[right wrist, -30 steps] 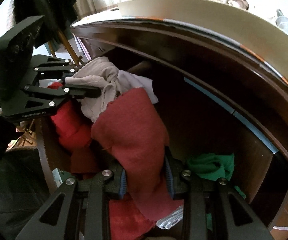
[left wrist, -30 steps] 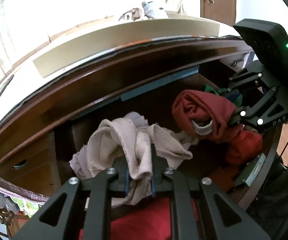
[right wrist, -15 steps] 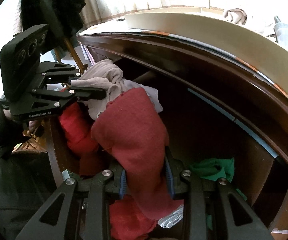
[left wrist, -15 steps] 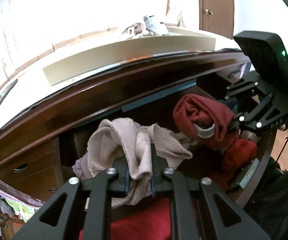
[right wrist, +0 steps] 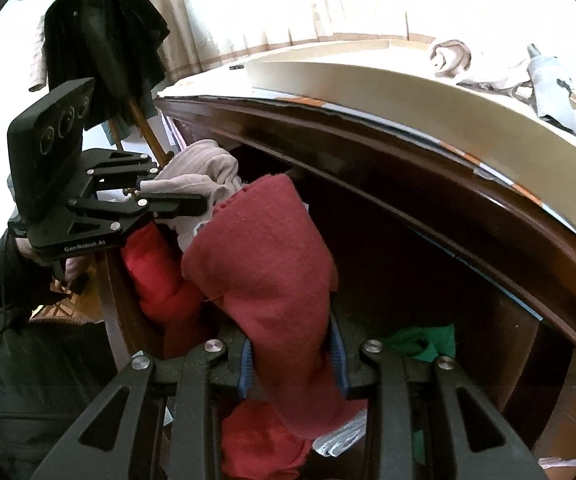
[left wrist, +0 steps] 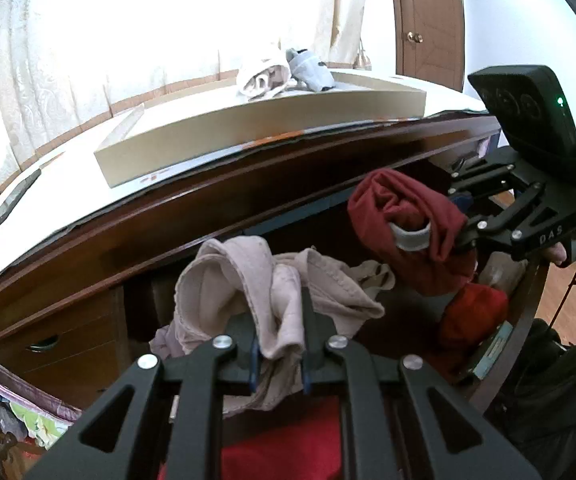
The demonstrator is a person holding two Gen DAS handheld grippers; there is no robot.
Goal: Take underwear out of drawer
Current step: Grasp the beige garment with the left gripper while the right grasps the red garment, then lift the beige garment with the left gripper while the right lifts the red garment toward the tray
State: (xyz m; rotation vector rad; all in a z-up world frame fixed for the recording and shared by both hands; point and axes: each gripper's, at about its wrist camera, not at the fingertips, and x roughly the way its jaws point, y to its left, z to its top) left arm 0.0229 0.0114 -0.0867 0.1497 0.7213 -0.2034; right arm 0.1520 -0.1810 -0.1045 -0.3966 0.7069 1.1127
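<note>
My left gripper [left wrist: 277, 344] is shut on a crumpled beige underwear [left wrist: 255, 276], held above the open dark wooden drawer [left wrist: 524, 320]. My right gripper [right wrist: 292, 354] is shut on a dark red underwear [right wrist: 263, 264] with a grey waistband [left wrist: 412, 236], also lifted over the drawer. In the right wrist view the left gripper [right wrist: 191, 204] appears at left with the beige underwear [right wrist: 195, 172]. In the left wrist view the right gripper [left wrist: 464, 236] appears at right, gripping the red underwear [left wrist: 404, 204]. Bright red clothes [left wrist: 472, 312] and a green garment [right wrist: 424, 340] lie inside the drawer.
A shallow cardboard tray [left wrist: 255, 128] with rolled pale garments [left wrist: 263, 76] sits on the dresser top [left wrist: 47, 200]. A phone [left wrist: 11, 200] lies at its left. A dark coat [right wrist: 103, 36] hangs on a stand. A closed door [left wrist: 424, 20] stands behind. Person's hands [left wrist: 560, 252] hold the grippers.
Both grippers have risen a little with their garments, so more of the dresser top and tray shows. Both grips are unchanged.
</note>
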